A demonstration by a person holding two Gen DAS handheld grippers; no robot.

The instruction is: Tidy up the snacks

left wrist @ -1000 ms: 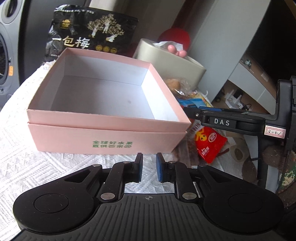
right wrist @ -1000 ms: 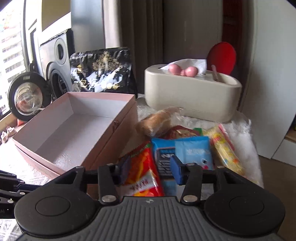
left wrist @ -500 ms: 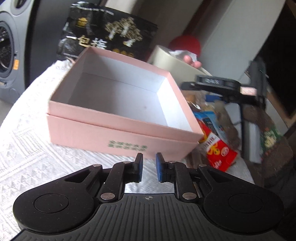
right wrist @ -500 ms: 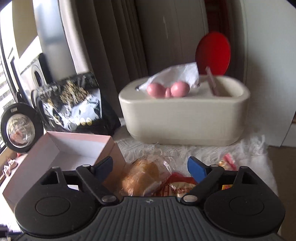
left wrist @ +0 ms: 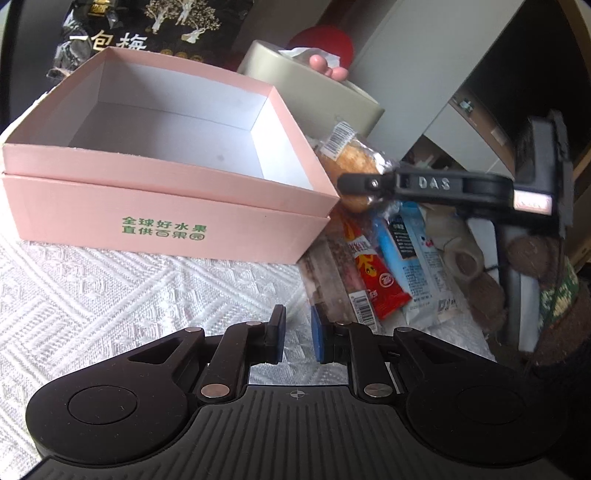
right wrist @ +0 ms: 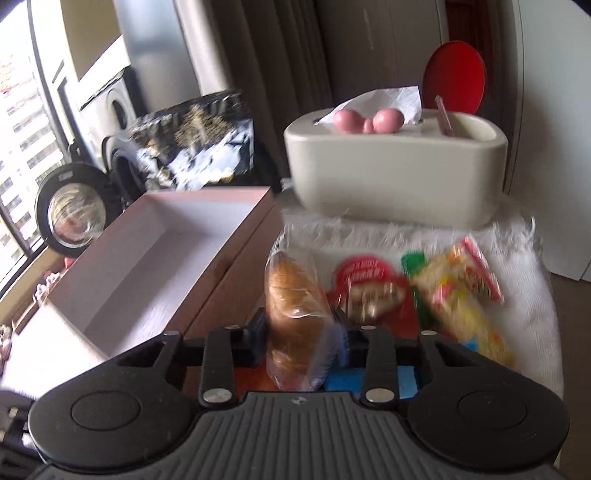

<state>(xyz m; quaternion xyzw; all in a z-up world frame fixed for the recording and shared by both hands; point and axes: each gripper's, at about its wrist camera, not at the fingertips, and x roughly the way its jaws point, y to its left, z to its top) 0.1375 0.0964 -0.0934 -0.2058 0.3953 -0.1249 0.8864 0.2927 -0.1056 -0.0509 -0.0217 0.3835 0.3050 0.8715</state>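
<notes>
Blue-padded left gripper (left wrist: 297, 341): jaws drawn together with only a narrow gap, nothing between them, hovering above the white textured cloth (left wrist: 110, 295); same state as a second ago.
Right gripper (right wrist: 301, 345): jaws closing on the wrapped bread roll (right wrist: 295, 314), which stands upright between the pads, pressed on both sides. Half a second ago these jaws stood wide with the roll lying beyond them on the cloth.
Bread roll, left view (left wrist: 354, 162): held at the tip of the right gripper (left wrist: 354, 184), just beside the right wall of the pink box, above the other snacks.
Desk, near right: red packet (left wrist: 373, 266) and blue-and-white packet (left wrist: 417, 258) lie side by side by the box corner; both unmoved.
Desk, right view: red packet with round label (right wrist: 369, 288) and yellow packet (right wrist: 461, 295) lie beyond the roll, blurred.
Pink box (left wrist: 166, 206): open and empty, green print on its front, as before.
Far: cream tissue box (right wrist: 395, 173) with pink knobs; black snack bag (left wrist: 147, 33) behind the pink box.
</notes>
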